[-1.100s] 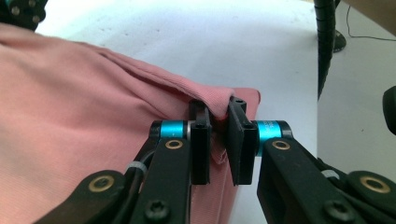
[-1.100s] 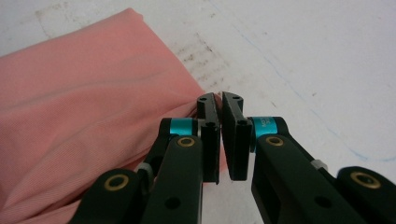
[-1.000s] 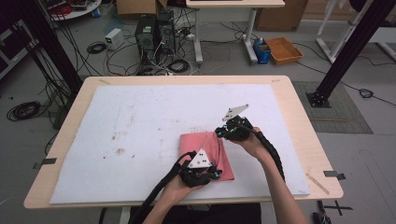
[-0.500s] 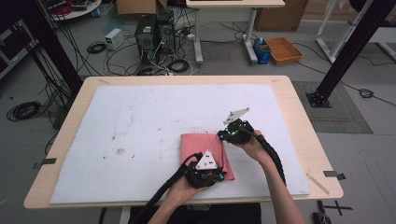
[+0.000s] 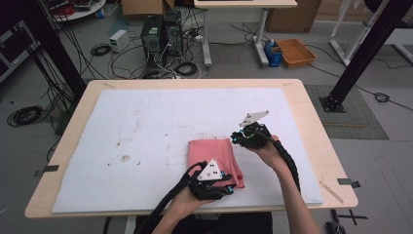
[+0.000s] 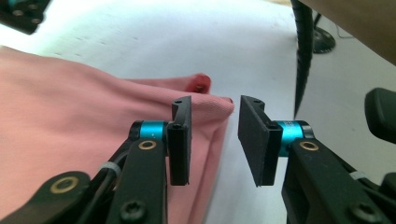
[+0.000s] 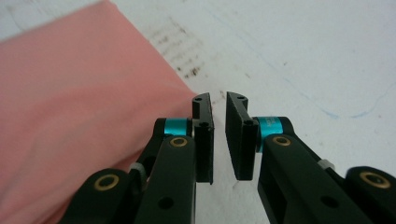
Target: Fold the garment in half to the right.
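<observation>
your left gripper (image 6: 214,140) and right gripper (image 7: 219,140) have just been opening, jaws apart and empty; the folded pink cloth (image 5: 214,156) looks soft, limp and light, so pinch all layers at a corner.

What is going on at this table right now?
A person holds a two-jaw gripper in each hand over a folded pink cloth lying on the white mat. The left gripper sits at the cloth's near corner; its jaws have just been opening and stand apart, with a fold of cloth showing behind them but nothing pinched. The right gripper is at the cloth's far right corner, its jaws slightly parted over bare mat. The fold looks finished and both grippers appear to be letting go.
</observation>
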`<state>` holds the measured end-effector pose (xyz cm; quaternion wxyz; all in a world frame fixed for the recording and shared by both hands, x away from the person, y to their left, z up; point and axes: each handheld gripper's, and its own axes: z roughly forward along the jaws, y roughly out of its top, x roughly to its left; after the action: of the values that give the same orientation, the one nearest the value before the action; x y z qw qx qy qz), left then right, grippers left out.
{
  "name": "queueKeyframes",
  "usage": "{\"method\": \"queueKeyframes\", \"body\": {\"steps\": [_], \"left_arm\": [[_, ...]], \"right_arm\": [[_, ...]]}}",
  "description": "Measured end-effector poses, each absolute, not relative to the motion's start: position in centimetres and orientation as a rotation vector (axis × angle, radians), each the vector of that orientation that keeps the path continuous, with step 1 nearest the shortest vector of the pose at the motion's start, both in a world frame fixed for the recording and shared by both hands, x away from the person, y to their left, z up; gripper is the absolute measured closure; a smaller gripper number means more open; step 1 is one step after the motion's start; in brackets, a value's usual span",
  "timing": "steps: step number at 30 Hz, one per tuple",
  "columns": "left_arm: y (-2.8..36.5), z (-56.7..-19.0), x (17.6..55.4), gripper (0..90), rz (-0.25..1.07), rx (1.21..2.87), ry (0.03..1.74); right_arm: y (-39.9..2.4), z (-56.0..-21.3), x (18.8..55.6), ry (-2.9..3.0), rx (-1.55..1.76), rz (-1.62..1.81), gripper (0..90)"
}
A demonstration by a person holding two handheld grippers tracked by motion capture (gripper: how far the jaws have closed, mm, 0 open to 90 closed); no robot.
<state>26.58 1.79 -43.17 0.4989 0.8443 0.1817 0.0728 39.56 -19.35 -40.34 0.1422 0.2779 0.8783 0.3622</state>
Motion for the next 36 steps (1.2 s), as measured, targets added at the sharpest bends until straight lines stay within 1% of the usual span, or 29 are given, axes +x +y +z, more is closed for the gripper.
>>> {"method": "queueKeyframes", "body": {"steps": [3, 6, 12, 17, 23, 26, 28, 33, 36], "left_arm": [[2.0, -42.8, 26.8, 64.9, 0.196, 2.024, 0.46], [1.1, -42.8, 27.4, 66.1, 0.188, 2.044, 0.465], [-1.6, -44.4, 28.0, 74.5, 0.187, 2.12, 0.483], [-2.2, -44.6, 27.9, 76.8, 0.184, 2.129, 0.467], [-2.2, -44.6, 27.5, 76.8, 0.163, 2.137, 0.43], [-2.1, -44.6, 27.4, 75.6, 0.149, 2.131, 0.427], [-1.6, -44.3, 27.5, 70.9, 0.133, 2.119, 0.422], [0.8, -43.2, 27.9, 64.1, 0.195, 2.076, 0.459], [2.8, -42.3, 28.5, 63.1, 0.242, 2.036, 0.5]], "right_arm": [[-18.9, -40.0, 39.3, 2.526, 0.784, 1.08, 80.2], [-17.9, -40.0, 39.4, 2.541, 0.761, 1.074, 79.6], [-15.9, -41.4, 40.0, 2.583, 0.753, 0.987, 79.1], [-16.4, -42.3, 40.5, 2.573, 0.806, 0.917, 77.8], [-17.0, -42.6, 40.5, 2.552, 0.837, 0.913, 76.5], [-17.1, -42.8, 40.4, 2.545, 0.835, 0.901, 76.4], [-17.2, -42.9, 40.2, 2.532, 0.84, 0.897, 76.3], [-17.5, -42.9, 39.8, 2.497, 0.852, 0.896, 73.6], [-17.6, -42.6, 39.5, 2.463, 0.863, 0.9, 71.9]]}}
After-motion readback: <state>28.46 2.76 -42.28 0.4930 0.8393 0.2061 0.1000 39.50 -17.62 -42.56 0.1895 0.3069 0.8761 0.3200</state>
